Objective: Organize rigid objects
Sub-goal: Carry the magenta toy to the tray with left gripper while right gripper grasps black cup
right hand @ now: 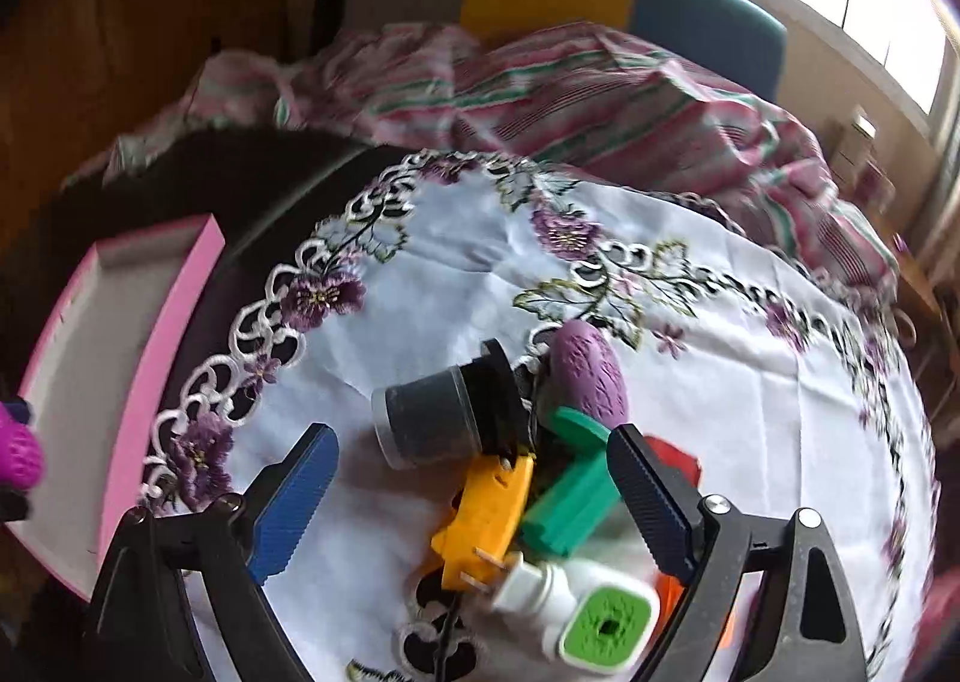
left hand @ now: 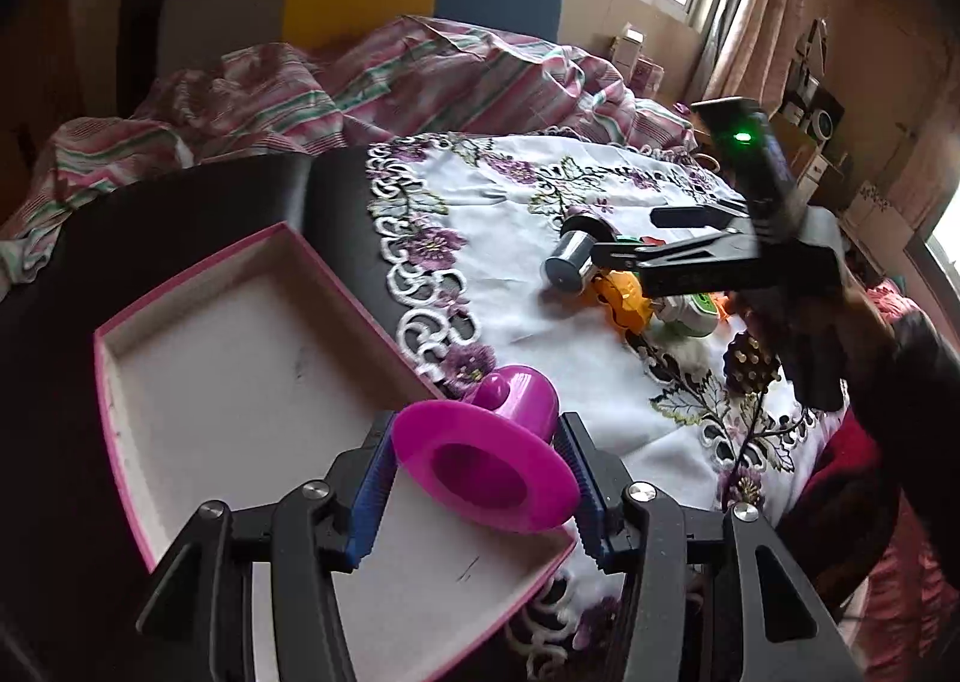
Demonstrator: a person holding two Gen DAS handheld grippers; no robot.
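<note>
In the left wrist view my left gripper (left hand: 480, 472) is shut on a magenta hat-shaped plastic piece (left hand: 486, 466), held over the near right corner of a pink box (left hand: 204, 268) with a bare white inside. To the right, my right gripper (left hand: 627, 235) hangs over a small pile of toys. In the right wrist view that gripper (right hand: 471, 436) stands open above the pile: a dark round jar (right hand: 432, 418) on its side, a purple textured egg (right hand: 588, 376), a green cylinder (right hand: 570, 496), an orange plug piece (right hand: 486, 520) and a white-and-green piece (right hand: 600, 622).
A white embroidered cloth (right hand: 480, 274) covers the dark table (left hand: 336, 190). The pink box (right hand: 168, 334) lies left of the cloth. A striped quilt (left hand: 360, 75) is heaped on the bed behind. A person's dark sleeve (left hand: 924, 382) is at the right.
</note>
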